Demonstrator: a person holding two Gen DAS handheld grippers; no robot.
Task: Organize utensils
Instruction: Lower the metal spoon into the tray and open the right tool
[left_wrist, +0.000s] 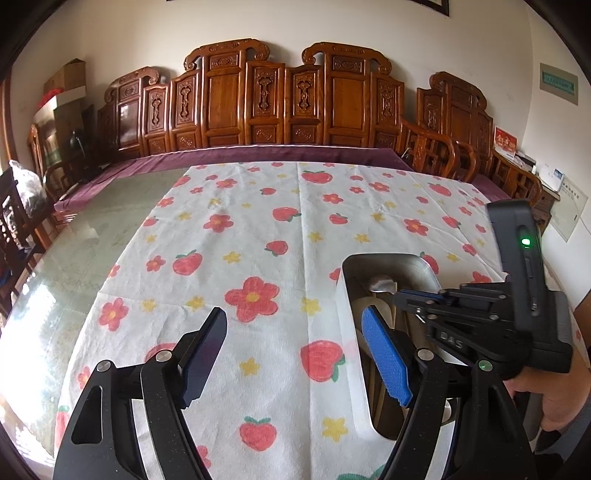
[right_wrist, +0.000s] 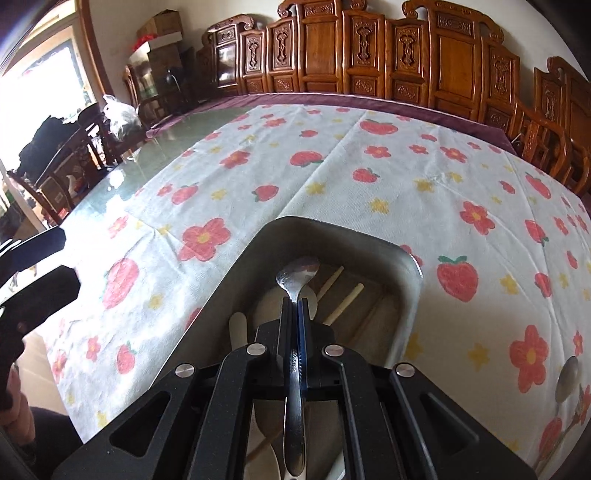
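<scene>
The right gripper (right_wrist: 297, 299) clamped a spoon (right_wrist: 295, 280) over the tray (right_wrist: 410, 280), best lowered flat before release, while the left gripper (left_wrist: 295, 358) stood open, empty.

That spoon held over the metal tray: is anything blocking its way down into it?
Nothing visible blocks it. The spoon, clamped in the right gripper, hangs over the open metal tray, where chopsticks already lie.

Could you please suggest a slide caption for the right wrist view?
Right tool shut on a steel spoon above the metal tray holding chopsticks.
</scene>
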